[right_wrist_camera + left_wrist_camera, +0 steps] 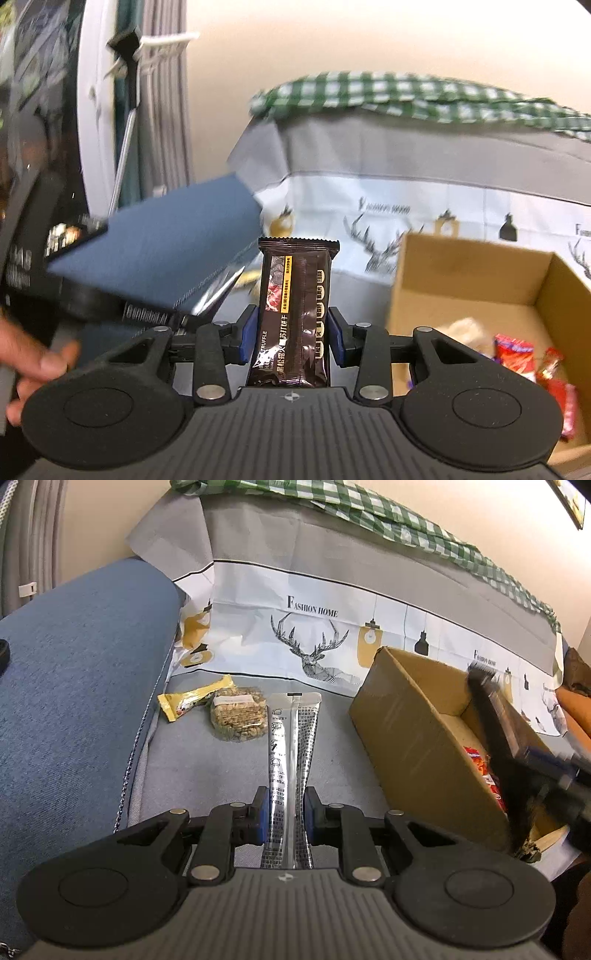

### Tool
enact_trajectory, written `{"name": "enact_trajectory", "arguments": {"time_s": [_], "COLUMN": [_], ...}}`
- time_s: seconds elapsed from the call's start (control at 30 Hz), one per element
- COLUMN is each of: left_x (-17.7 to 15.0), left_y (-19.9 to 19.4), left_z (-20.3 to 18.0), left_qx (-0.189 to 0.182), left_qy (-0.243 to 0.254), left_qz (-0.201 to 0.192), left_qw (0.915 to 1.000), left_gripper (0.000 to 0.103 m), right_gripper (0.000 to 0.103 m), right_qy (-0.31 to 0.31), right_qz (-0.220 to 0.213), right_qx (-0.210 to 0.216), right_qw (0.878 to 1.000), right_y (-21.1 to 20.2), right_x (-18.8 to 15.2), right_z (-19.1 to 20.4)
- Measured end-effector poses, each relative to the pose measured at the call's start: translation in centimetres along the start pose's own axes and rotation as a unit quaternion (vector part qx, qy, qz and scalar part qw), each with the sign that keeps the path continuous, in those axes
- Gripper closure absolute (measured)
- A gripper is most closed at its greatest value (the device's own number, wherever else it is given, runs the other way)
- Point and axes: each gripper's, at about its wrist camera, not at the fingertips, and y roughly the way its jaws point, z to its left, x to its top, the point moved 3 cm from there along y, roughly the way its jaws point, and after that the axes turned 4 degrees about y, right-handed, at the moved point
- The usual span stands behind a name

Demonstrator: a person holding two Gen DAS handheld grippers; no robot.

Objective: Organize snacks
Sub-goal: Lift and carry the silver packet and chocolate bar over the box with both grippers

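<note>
My left gripper (286, 818) is shut on a long silver foil snack packet (291, 760) that points away over the grey sofa seat. A yellow snack bar (194, 698) and a clear bag of grain cakes (238, 714) lie on the seat beyond it. A brown cardboard box (417, 734) sits to the right with red packets (484, 771) inside. My right gripper (291, 336) is shut on a dark brown truffle biscuit bar (293, 314), held left of the box (480, 280). Red packets (517, 354) and a pale snack lie in the box. The right gripper shows blurred over the box in the left wrist view.
A blue sofa armrest (74, 686) rises on the left. A grey printed cloth with deer pictures (314, 642) covers the backrest, with a green checked cloth (406, 517) on top. A person's hand (33, 365) and the blurred left gripper are at the left of the right wrist view.
</note>
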Motion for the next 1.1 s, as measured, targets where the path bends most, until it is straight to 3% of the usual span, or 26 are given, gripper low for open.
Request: {"name": "enact_trajectory", "arguments": {"time_s": [0.37, 0.47, 0.67, 0.93, 1.1], "left_x": [0.8, 0.9, 1.9, 3.6, 4.2], "left_y": [0.6, 0.6, 0.2, -0.3, 0.8], "left_z": [-1.5, -2.2, -4.0, -9.2, -13.0], "left_qx": [-0.014, -0.014, -0.008, -0.019, -0.049], "left_qy": [0.01, 0.021, 0.051, 0.115, 0.149], "left_qz": [-0.009, -0.011, -0.008, -0.062, -0.062], "left_qw": [0.9998, 0.9996, 0.9987, 0.9913, 0.9857], "left_gripper": [0.082, 0.082, 0.082, 0.082, 0.082], "right_gripper": [0.062, 0.062, 0.062, 0.062, 0.062], "right_qy": [0.007, 0.012, 0.08, 0.079, 0.055], "right_qz": [-0.062, -0.058, -0.044, -0.045, -0.039], "right_qx": [-0.052, -0.087, -0.133, -0.155, -0.163], "right_qw": [0.997, 0.994, 0.987, 0.984, 0.984], "right_y": [-2.6, -2.2, -2.9, -3.5, -3.7], "right_x": [6.7, 6.5, 5.1, 4.9, 4.8], "right_z": [-8.3, -11.8, -16.9, -18.3, -18.5]}}
